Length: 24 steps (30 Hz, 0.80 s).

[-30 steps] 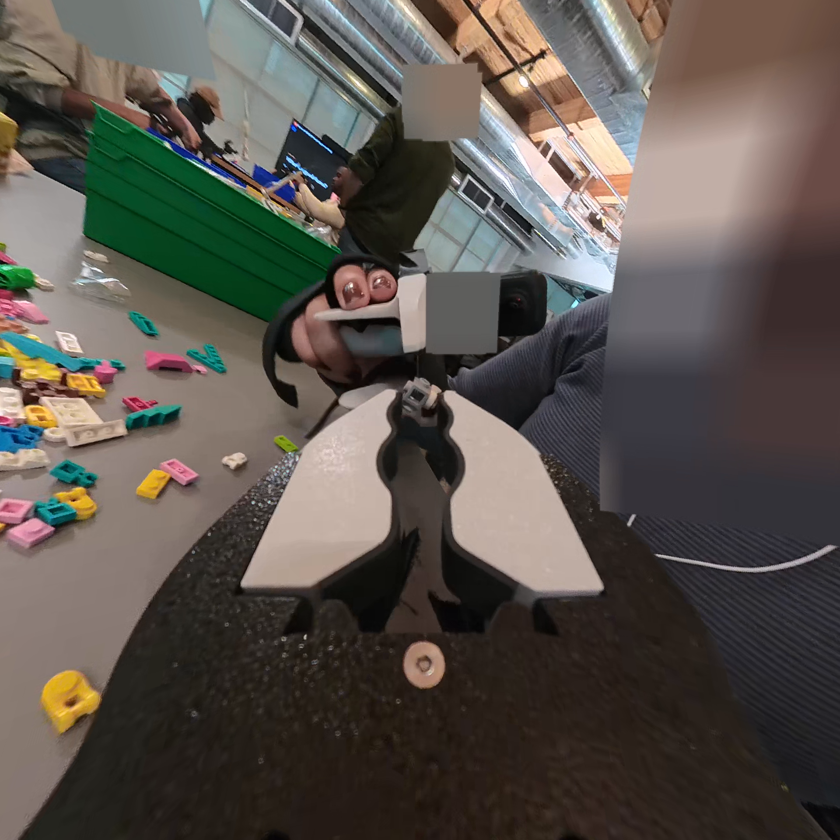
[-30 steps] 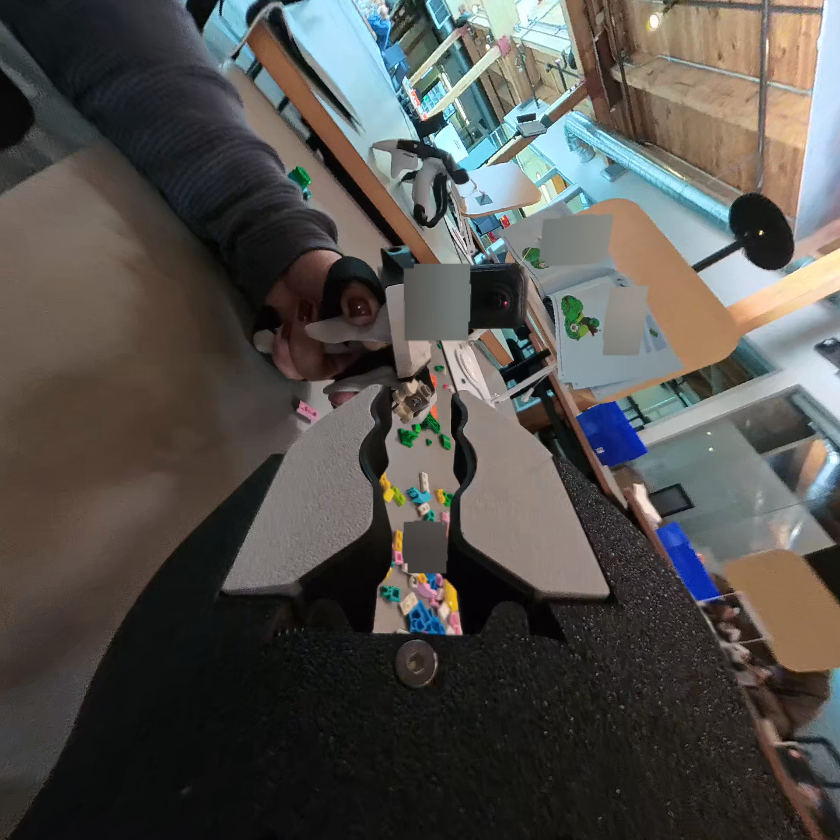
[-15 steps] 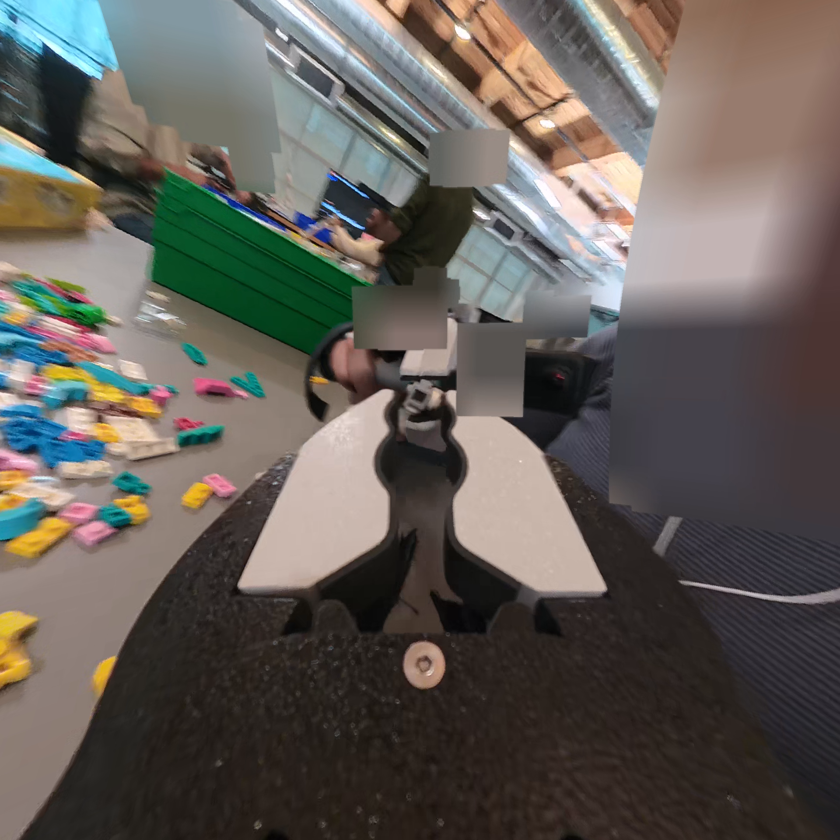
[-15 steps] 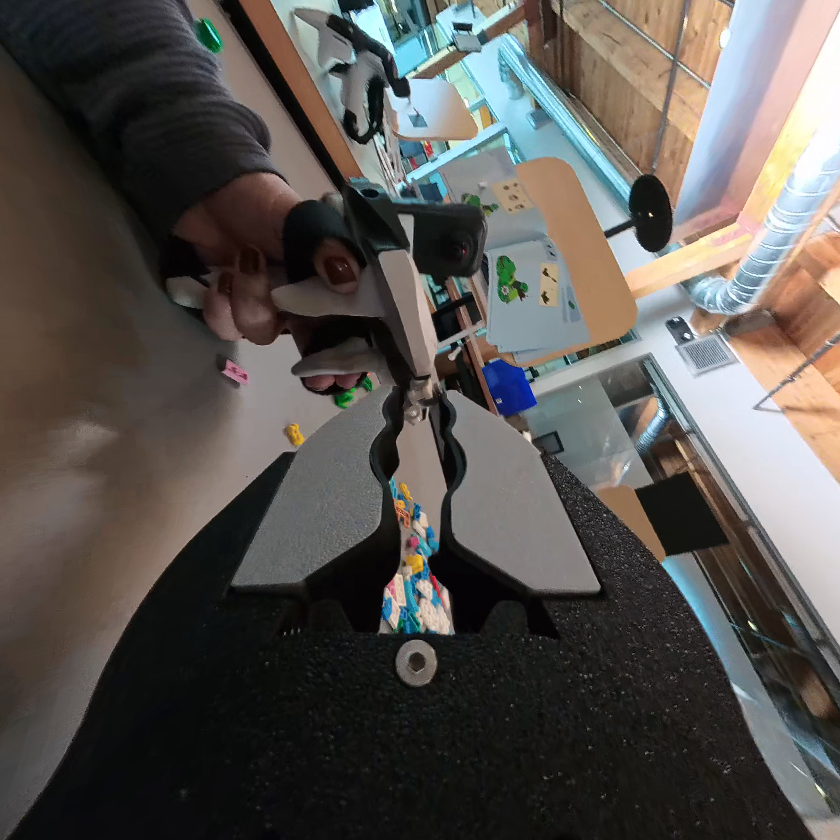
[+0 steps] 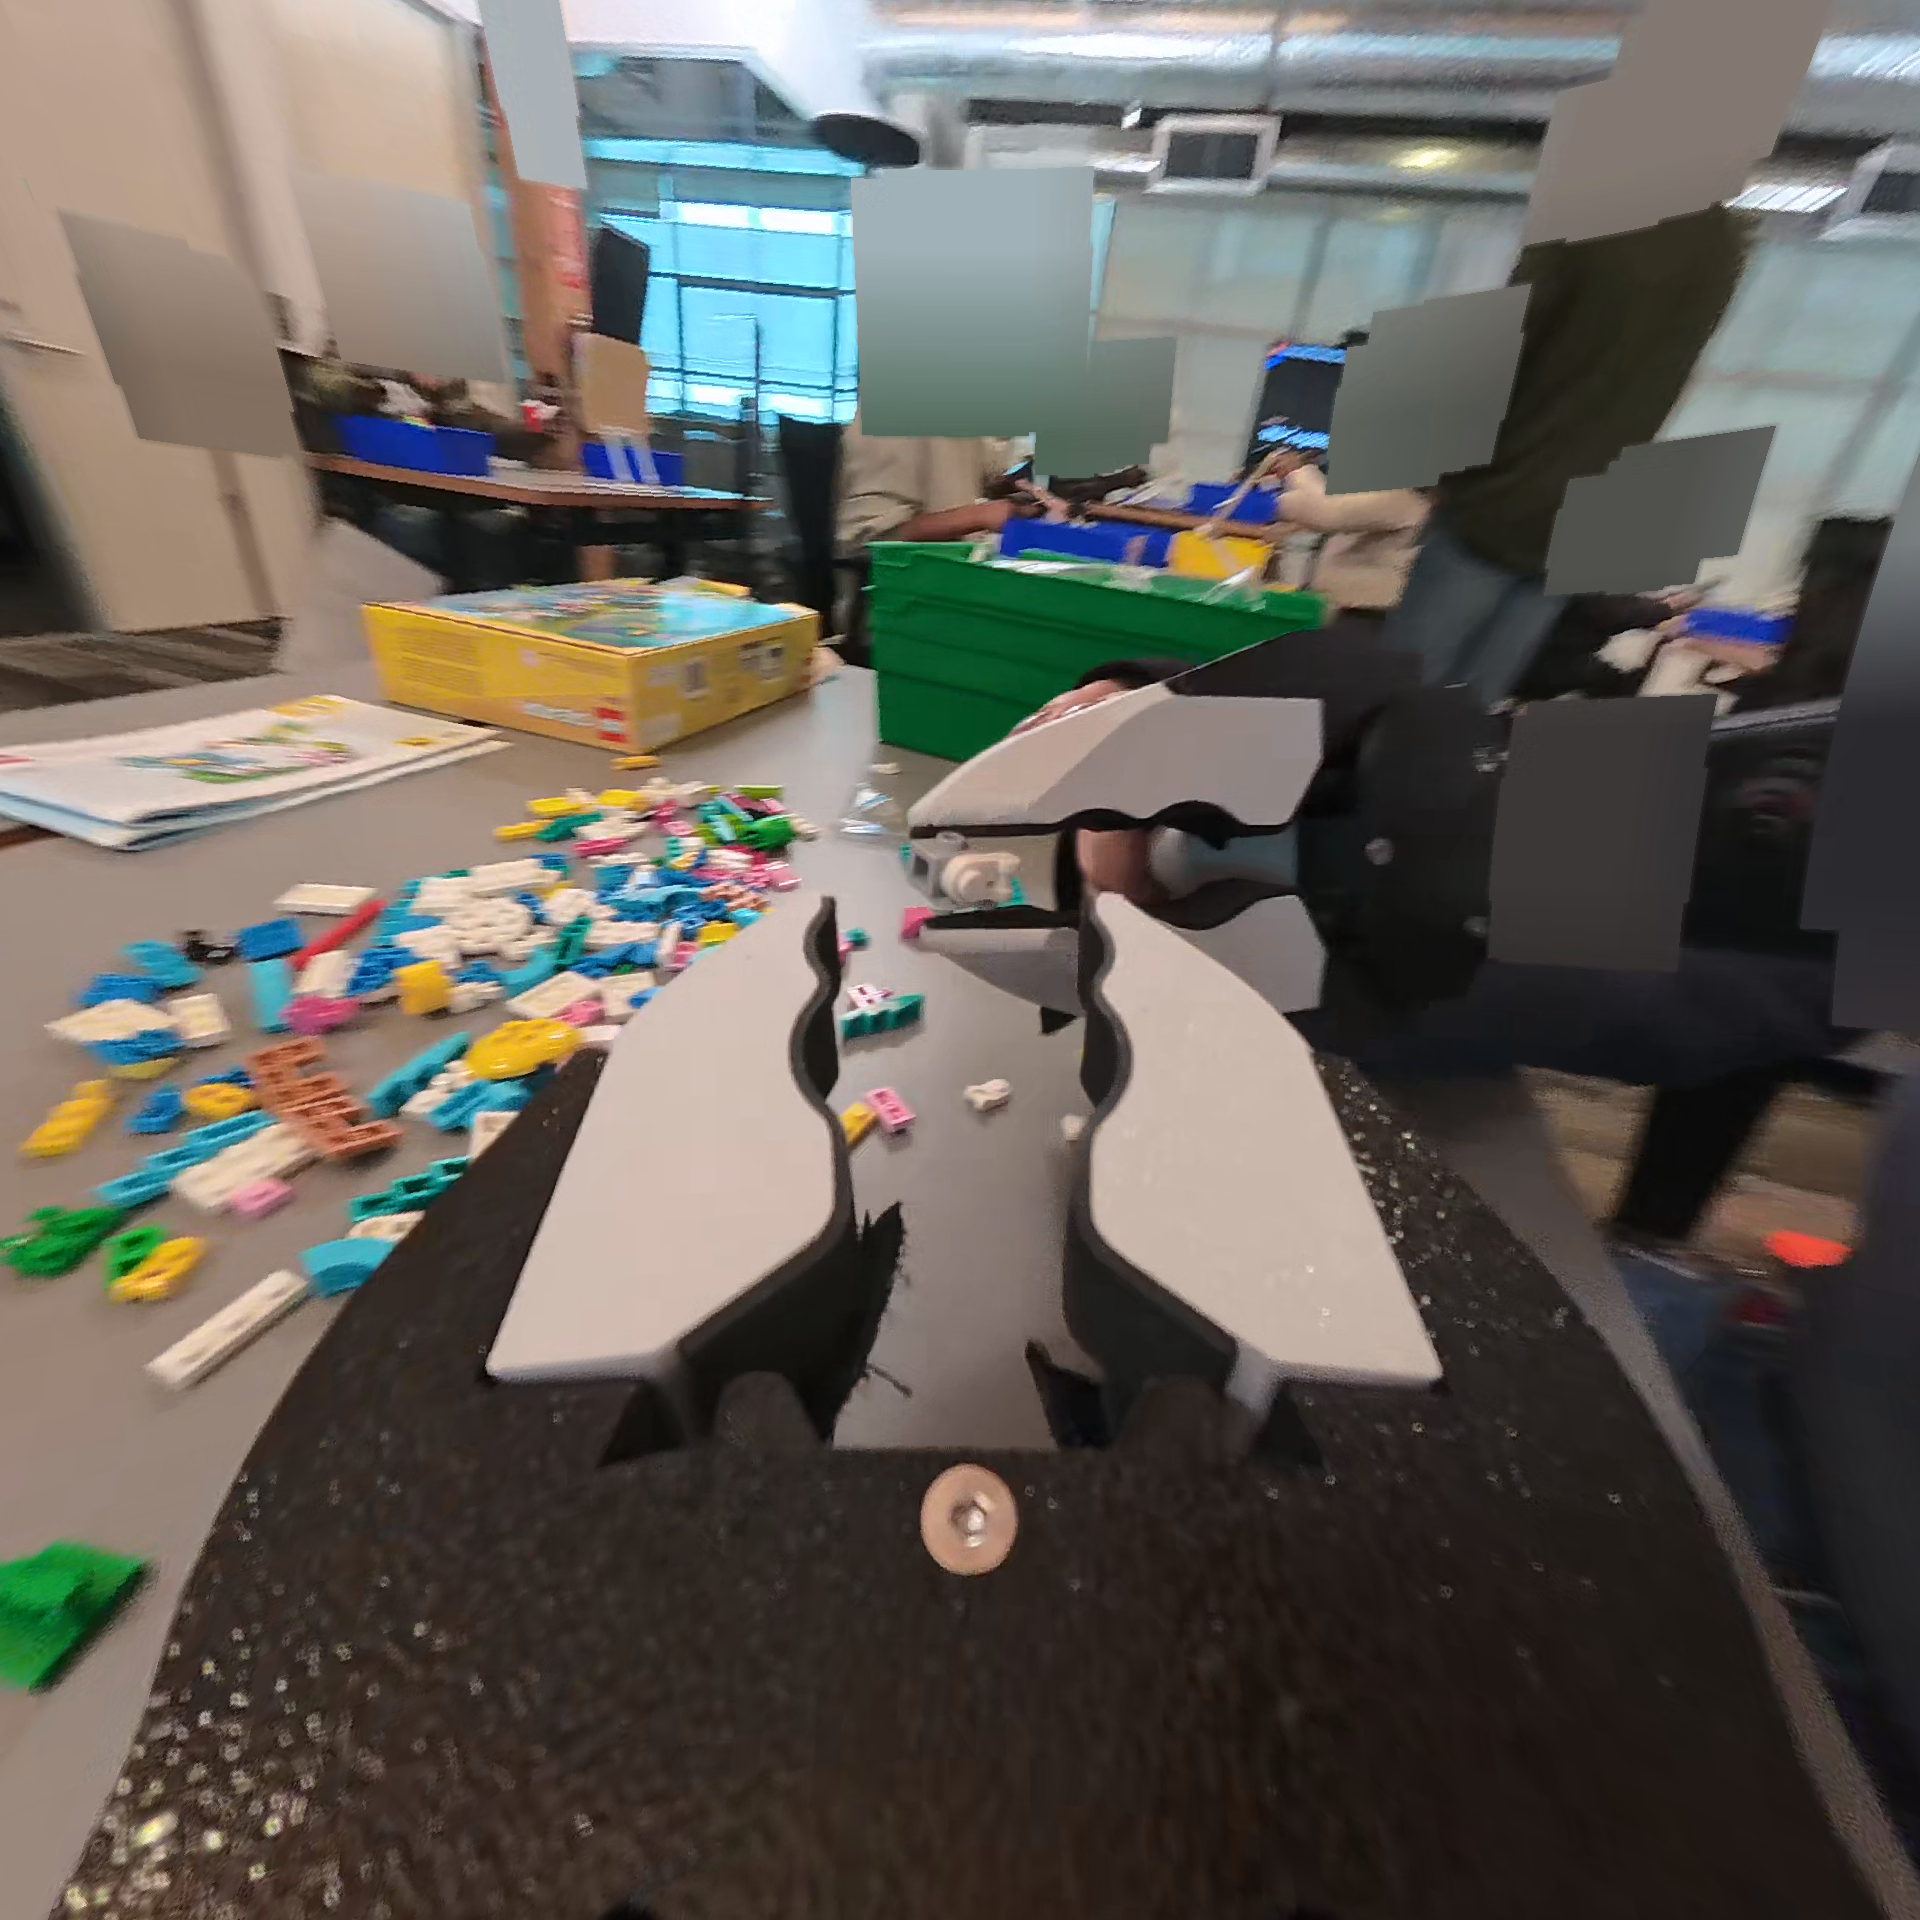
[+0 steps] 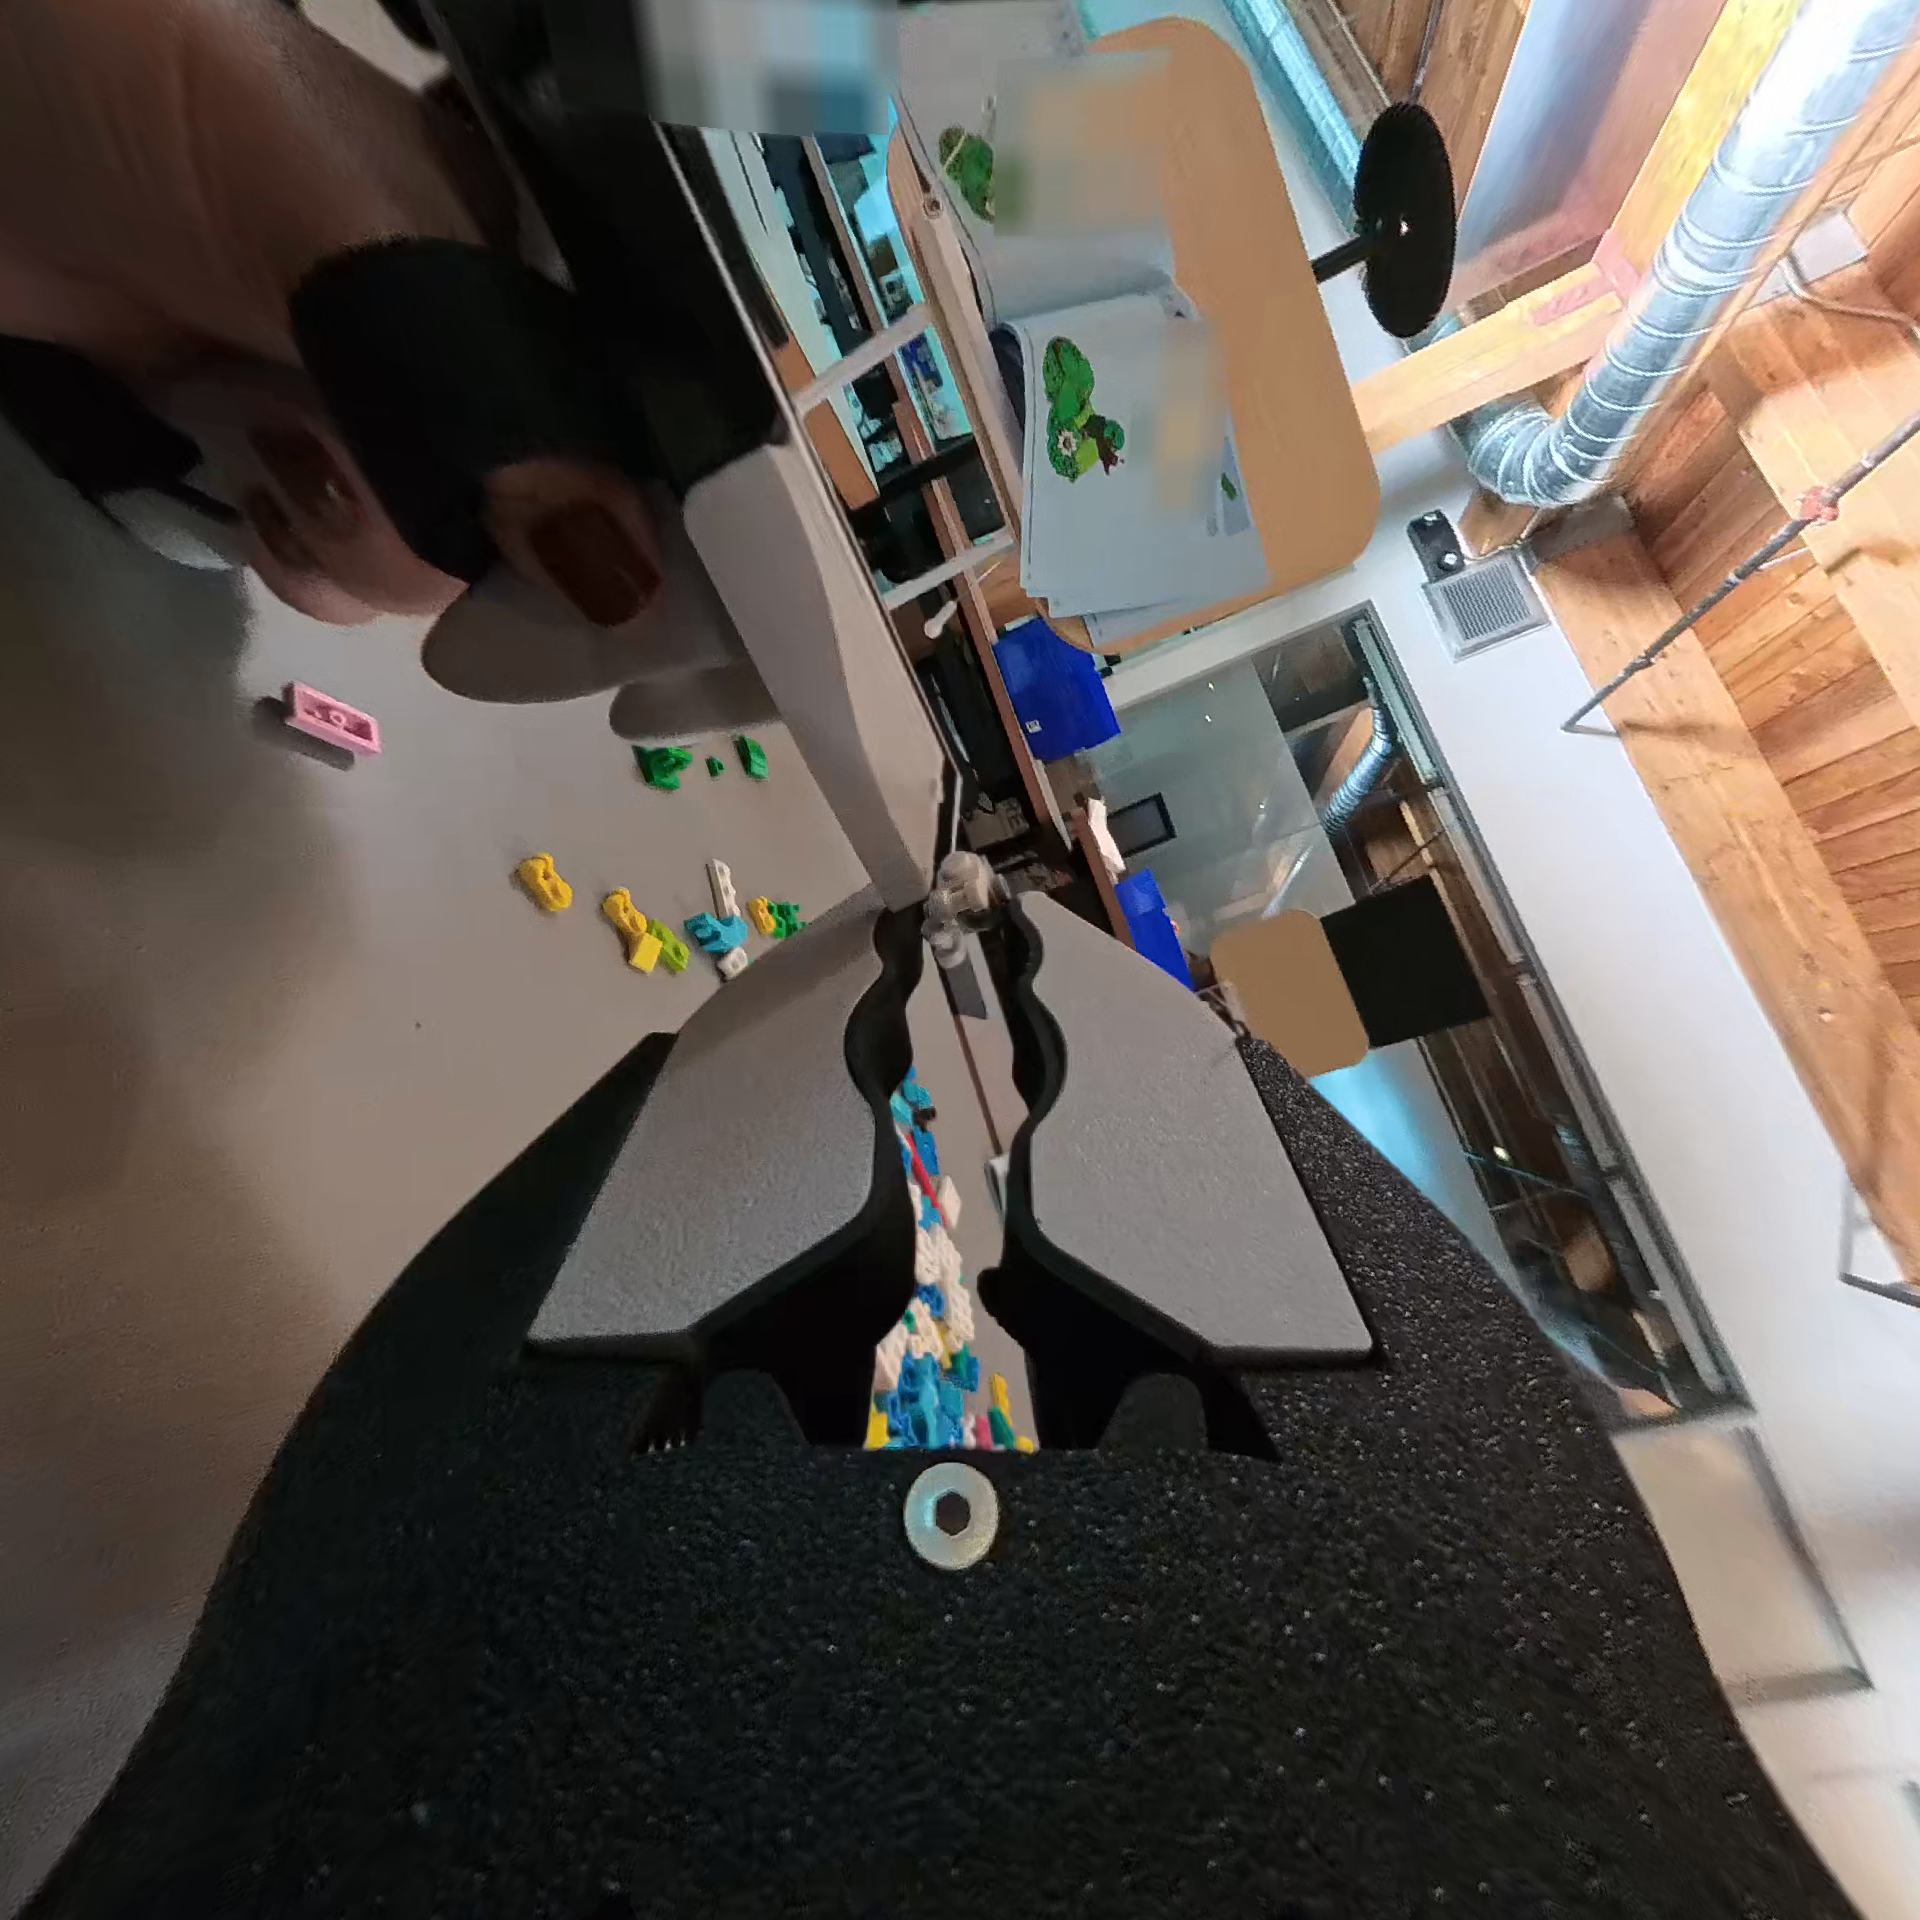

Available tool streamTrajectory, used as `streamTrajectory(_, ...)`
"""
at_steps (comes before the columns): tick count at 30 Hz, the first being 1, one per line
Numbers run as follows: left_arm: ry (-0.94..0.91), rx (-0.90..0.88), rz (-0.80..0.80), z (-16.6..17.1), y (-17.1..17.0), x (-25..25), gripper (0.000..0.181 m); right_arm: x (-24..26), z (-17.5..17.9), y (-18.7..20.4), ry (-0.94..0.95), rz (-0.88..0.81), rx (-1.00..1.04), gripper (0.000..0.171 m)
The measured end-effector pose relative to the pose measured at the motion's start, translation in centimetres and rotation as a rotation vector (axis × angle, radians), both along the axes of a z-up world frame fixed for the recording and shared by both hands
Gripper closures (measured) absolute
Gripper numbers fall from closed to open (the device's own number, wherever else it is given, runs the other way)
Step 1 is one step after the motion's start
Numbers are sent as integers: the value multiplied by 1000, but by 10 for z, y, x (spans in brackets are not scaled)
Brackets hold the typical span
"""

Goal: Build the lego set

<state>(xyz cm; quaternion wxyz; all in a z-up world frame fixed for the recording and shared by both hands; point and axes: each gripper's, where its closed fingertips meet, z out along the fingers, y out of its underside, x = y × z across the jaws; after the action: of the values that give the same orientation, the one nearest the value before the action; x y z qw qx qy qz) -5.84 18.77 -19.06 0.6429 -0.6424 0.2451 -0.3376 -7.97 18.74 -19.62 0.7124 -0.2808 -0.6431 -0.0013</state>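
A small grey and white lego piece point(image 5: 961, 871) sits between the tips of my right gripper point(image 5: 920, 875), which reaches in from the right of the left wrist view. In the right wrist view the same piece point(image 6: 961, 896) is pinched at the tips of my right gripper point(image 6: 958, 920). My left gripper point(image 5: 961, 920) is open and empty, its fingers spread wide just in front of the piece. One of its grey fingers point(image 6: 821, 665) shows beside the piece in the right wrist view. A pile of loose coloured pieces point(image 5: 520, 935) lies on the grey table point(image 5: 935, 1226).
A yellow set box point(image 5: 592, 655), an instruction booklet point(image 5: 229, 758) and a green crate point(image 5: 1039, 644) stand at the back of the table. Scattered pieces include a pink plate point(image 6: 332, 717), yellow pieces point(image 6: 545, 883) and a green piece point(image 5: 62, 1621). People work at tables behind.
My left gripper held the small grey piece and has let go and opened wide. My right gripper has closed on the piece. Both views have swung round.
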Motion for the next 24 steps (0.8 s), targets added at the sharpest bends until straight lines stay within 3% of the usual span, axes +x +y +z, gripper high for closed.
streamTrajectory(11,140,48,147,-4,5,2,147,-6,-7,-2,-52,-56,124,156)
streamTrajectory(24,139,3,145,-9,7,-2,165,-7,-11,0,-55,-52,80,156)
